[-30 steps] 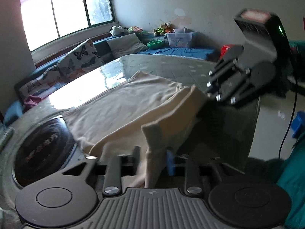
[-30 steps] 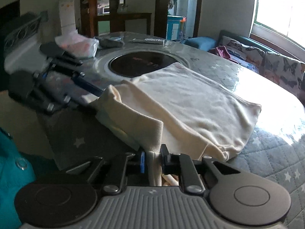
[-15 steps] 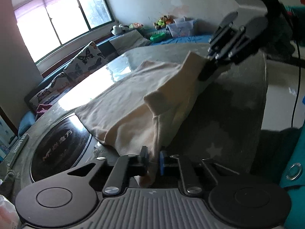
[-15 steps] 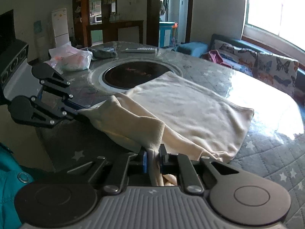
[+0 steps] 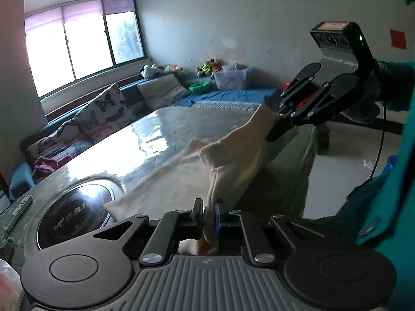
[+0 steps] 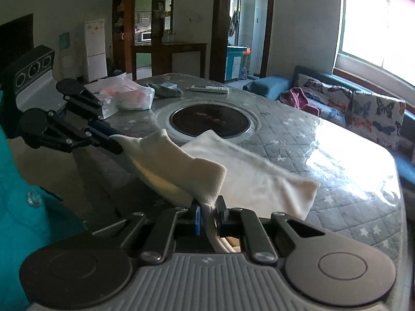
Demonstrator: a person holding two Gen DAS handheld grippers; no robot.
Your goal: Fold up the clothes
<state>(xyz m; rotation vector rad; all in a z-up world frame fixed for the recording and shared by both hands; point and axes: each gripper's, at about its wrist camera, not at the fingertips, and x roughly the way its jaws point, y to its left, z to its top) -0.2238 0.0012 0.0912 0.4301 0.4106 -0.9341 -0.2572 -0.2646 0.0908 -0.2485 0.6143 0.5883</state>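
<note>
Compared with a second ago, the near edge of the cream garment [image 5: 233,160] hangs higher off the table [image 6: 337,155], stretched between the two tools. The left gripper [image 5: 207,213] is clamped on one corner, fabric bunched between its jaws. The right gripper [image 6: 208,213] pinches the other corner likewise. Beyond, the rest of the garment lies flat beside the round black cooktop [image 6: 210,120].

The cream cloth [image 5: 181,176] is motion-blurred across the table [image 5: 155,129].
</note>
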